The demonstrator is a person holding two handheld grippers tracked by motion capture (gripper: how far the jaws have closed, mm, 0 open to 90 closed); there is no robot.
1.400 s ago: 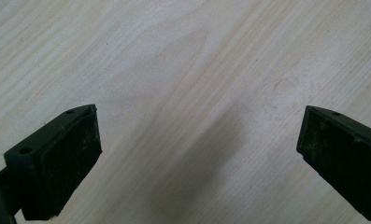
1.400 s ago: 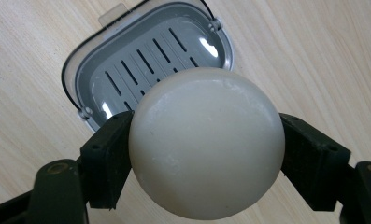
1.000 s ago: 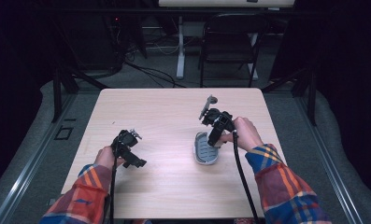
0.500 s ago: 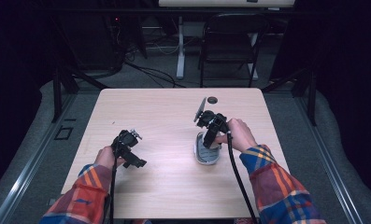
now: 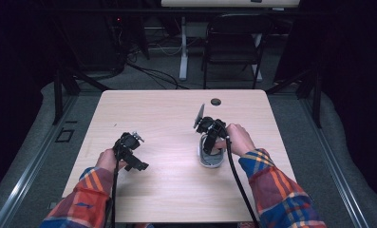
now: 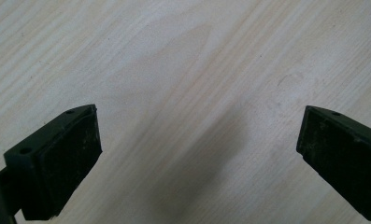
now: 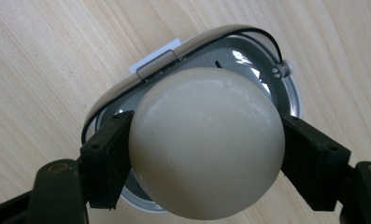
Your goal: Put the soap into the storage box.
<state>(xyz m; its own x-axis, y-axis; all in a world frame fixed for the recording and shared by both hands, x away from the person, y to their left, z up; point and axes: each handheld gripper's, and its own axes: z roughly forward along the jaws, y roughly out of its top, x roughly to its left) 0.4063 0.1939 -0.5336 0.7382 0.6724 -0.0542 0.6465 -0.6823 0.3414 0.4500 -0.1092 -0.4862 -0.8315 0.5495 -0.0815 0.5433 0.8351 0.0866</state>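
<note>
My right gripper (image 7: 204, 151) is shut on a cream, egg-shaped ball (image 7: 206, 135), one black pad pressing on each side of it. Directly under the ball lies an oval silver holder (image 7: 262, 74) with a grey inside and a thin wire along its rim. In the high view the right gripper (image 5: 209, 144) points down over the holder (image 5: 211, 161) at the table's right middle. My left gripper (image 5: 137, 164) rests low over the wood at the left. Its jaws (image 6: 197, 158) stand wide open, with bare tabletop between them.
The light wooden table (image 5: 167, 118) has a small black round hole (image 5: 216, 101) near its far edge. A dark chair (image 5: 233, 42) and cables stand beyond the table. A cable trails from each gripper toward the person's plaid sleeves.
The right gripper has come down and toward the person with the ball, from above the far end of the holder to right over it. The left gripper has stayed put.
</note>
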